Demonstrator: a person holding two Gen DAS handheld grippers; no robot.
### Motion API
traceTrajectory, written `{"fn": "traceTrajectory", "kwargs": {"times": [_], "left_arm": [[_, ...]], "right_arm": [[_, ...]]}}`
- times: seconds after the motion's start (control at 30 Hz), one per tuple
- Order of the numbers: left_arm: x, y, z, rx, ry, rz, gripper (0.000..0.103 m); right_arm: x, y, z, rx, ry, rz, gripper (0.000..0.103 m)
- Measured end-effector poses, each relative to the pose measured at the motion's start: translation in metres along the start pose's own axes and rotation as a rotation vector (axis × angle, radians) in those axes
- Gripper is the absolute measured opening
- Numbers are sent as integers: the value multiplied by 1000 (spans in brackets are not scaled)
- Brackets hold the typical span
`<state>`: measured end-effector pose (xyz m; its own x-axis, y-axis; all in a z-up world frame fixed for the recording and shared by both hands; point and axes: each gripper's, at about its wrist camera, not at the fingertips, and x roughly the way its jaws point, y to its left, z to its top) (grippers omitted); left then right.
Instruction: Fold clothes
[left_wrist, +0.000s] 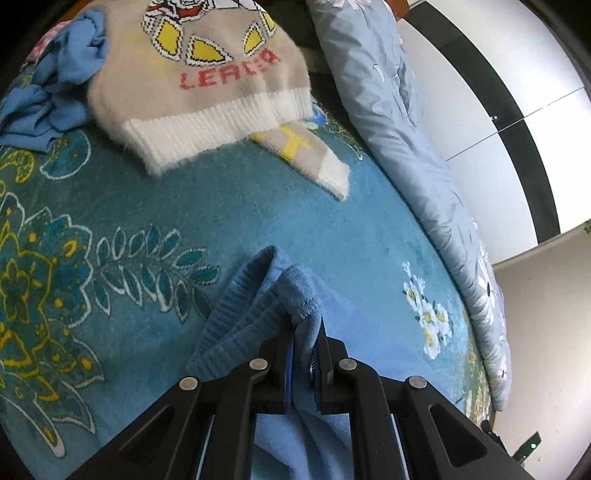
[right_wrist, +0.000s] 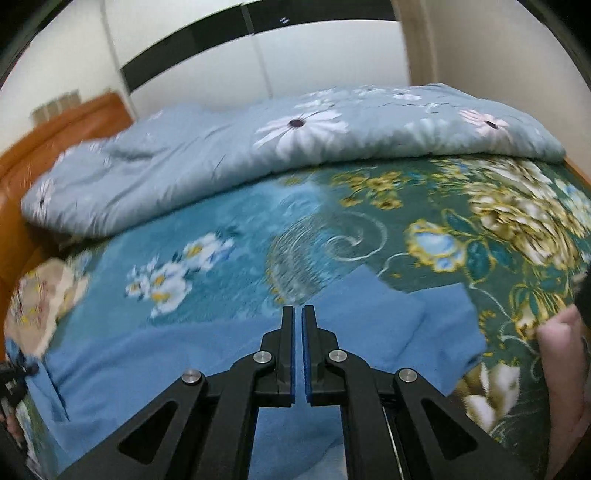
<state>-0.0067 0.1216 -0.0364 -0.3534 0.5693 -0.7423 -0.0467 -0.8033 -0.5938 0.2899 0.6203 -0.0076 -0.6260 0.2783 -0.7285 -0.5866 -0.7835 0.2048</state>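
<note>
Bunched blue fabric is sitting right under my left gripper (left_wrist: 306, 354), whose jaws are pinching a ribbed edge of the blue garment (left_wrist: 258, 306) so that it is humping up ahead of the fingers. I am reading that grip as firm, though only a thin fold is caught between the pads.

My right gripper (right_wrist: 298, 350) is hovering with its jaws pressed almost together and nothing between them; the same blue garment (right_wrist: 147, 354) is lying spread on the patterned bedspread (right_wrist: 443, 236) beneath it, with a folded part (right_wrist: 399, 317) just beyond the tips. That view is blurring, so I cannot tell the cloth's exact outline.

Farther off, a beige knitted sweater (left_wrist: 207, 85) is lying on the bedspread with a crumpled blue cloth (left_wrist: 62, 85) touching its side, and a pale floral quilt (left_wrist: 399, 140) is heaped along the far edge.

I am judging the fold as only partly made. With one gripper holding and the other empty, the risk is that pulling on the left edge drags the whole garment sideways and undoes the folded part. The pinched fold could also be slipping out if I lift quickly, since so little fabric is caught. A hand (right_wrist: 561, 369) is showing at the right edge of that view.
</note>
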Motion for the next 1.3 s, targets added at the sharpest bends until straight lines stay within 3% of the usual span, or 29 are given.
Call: {"fn": "traceTrajectory", "kwargs": {"times": [0.07,0.13,0.23,0.4,0.6,0.67,0.73,0.83,0.97,1.1,1.3], "left_arm": [[-4,-1,-1,7,-8,2,9],[-6,-3,-1,16,-14,6,9],[-10,-4,-3,31,-14,9,9],[-15,-2,-7,31,-13,8,9],[-16,1,-11,28,-12,10,9],[-16,1,-12,32,-6,11,9],[-17,2,-13,35,-6,10,9],[-20,4,-14,37,-7,7,9],[-27,5,-12,30,-24,-5,9],[-27,2,-5,23,-31,-20,9],[-7,-9,13,27,-19,6,9]], "right_arm": [[15,7,-4,10,64,27,15],[33,14,-9,20,132,40,34],[56,23,-16,50,203,47,34],[75,27,-20,139,210,3,35],[85,39,-20,110,232,-106,35],[85,43,-21,86,231,-138,29],[83,39,-21,91,229,-144,9],[77,25,-19,118,225,-82,2],[51,7,-12,164,142,-12,1],[22,-12,11,210,29,-3,1],[28,-20,41,223,10,-40,1]]}}
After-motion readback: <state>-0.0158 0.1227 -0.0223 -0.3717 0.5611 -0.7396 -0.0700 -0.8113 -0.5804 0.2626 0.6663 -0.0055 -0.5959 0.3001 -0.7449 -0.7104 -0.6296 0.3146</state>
